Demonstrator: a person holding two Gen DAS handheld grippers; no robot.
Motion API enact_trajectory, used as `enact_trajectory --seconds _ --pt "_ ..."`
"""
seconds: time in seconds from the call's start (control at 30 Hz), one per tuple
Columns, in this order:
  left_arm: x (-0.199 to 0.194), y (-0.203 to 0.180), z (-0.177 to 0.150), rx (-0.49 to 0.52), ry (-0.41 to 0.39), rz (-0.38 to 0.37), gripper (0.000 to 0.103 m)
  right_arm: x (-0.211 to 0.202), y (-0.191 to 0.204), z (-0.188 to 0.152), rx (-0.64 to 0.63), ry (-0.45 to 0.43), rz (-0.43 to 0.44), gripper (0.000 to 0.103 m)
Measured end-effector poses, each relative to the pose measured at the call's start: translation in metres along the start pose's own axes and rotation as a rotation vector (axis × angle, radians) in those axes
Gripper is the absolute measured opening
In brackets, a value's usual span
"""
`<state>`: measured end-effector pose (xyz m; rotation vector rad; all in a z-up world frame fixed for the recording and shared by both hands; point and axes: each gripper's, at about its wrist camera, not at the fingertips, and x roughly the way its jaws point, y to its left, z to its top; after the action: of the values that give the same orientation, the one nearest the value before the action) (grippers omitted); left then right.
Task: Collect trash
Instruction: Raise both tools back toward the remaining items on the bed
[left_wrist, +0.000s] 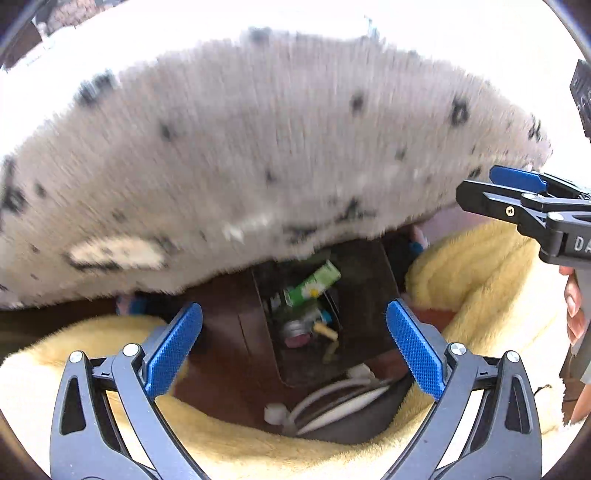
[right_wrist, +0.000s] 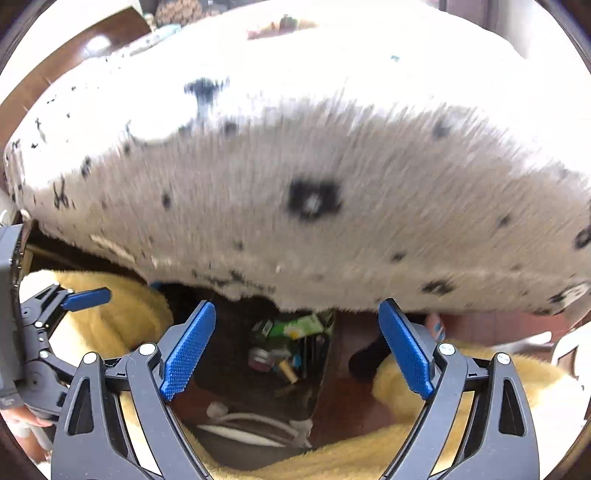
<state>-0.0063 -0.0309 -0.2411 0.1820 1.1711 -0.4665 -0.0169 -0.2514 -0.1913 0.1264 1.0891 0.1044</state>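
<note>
Fluffy rug (left_wrist: 258, 147) hangs across top of both views, w/ a trash bin (left_wrist: 295, 325) below its lower edge, centred betw. each gripper's spread fingers. In the bin: carton (left_wrist: 314, 286) at the far side, a can (left_wrist: 295, 334) and small bits nearer; coiled cable (left_wrist: 332, 400) lies on the floor just in front of the bin. Blanket (left_wrist: 472, 280) wraps round bin on left, right & near sides; right gripper (left_wrist: 480, 192) pokes in at right edge of left view, left gripper (right_wrist: 85, 299) at left edge of right view.

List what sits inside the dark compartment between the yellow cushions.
Visible in the dark compartment: a green daisy-printed packet, a round metal cap and a coiled white cable. The spotted fur blanket hides its far end.
</note>
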Motion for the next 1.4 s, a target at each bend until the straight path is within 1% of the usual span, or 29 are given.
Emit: enact_trajectory --seconds 0.1,0.2,0.3,0.43,0.53,0.6,0.73,0.87,1.0,1.07,1.13,1.17,1.3,1.4 --pt "-0.025 0.005 0.014 0.001 -0.072 0.013 0.095 -0.023 -0.004 0.014 -0.006 -0.065 -0.004 0.091" --pt "-0.043 0.012 0.031 -0.007 -0.128 0.025 0.095 -0.043 -0.006 0.029 -0.018 -0.133 -0.013 0.095" --pt "-0.057 0.022 0.052 -0.023 -0.178 0.065 0.095 -0.058 -0.008 0.046 -0.027 -0.191 -0.024 0.096" --pt "-0.076 0.036 0.078 -0.04 -0.244 0.105 0.095 -0.065 -0.012 0.068 -0.029 -0.237 -0.03 0.097" --pt "-0.087 0.046 0.098 -0.042 -0.275 0.128 0.095 -0.063 -0.013 0.089 -0.034 -0.244 -0.031 0.097" --pt "-0.088 0.054 0.112 -0.05 -0.278 0.145 0.095 -0.058 -0.008 0.101 -0.036 -0.247 -0.037 0.097" --pt "-0.077 0.07 0.143 -0.055 -0.282 0.164 0.095 -0.045 -0.012 0.127 -0.03 -0.244 -0.033 0.097" --pt "-0.061 0.081 0.171 -0.061 -0.277 0.162 0.095 -0.024 -0.012 0.156 -0.036 -0.244 -0.046 0.097" --pt "-0.043 0.083 0.196 -0.05 -0.265 0.152 0.095 0.001 -0.016 0.189 -0.044 -0.246 -0.088 0.097" --pt "-0.036 0.083 0.209 -0.042 -0.264 0.145 0.095 0.014 -0.019 0.205 -0.049 -0.242 -0.112 0.094" --pt "-0.03 0.083 0.221 -0.037 -0.263 0.135 0.095 0.03 -0.026 0.223 -0.045 -0.223 -0.125 0.086" --pt "-0.027 0.083 0.227 -0.033 -0.263 0.132 0.095 0.037 -0.028 0.23 -0.04 -0.217 -0.125 0.085" --pt "-0.017 0.083 0.246 -0.024 -0.258 0.134 0.095 0.06 -0.032 0.258 -0.045 -0.205 -0.154 0.085" --pt "-0.01 0.082 0.255 -0.011 -0.252 0.133 0.095 0.077 -0.03 0.274 -0.057 -0.185 -0.151 0.085"
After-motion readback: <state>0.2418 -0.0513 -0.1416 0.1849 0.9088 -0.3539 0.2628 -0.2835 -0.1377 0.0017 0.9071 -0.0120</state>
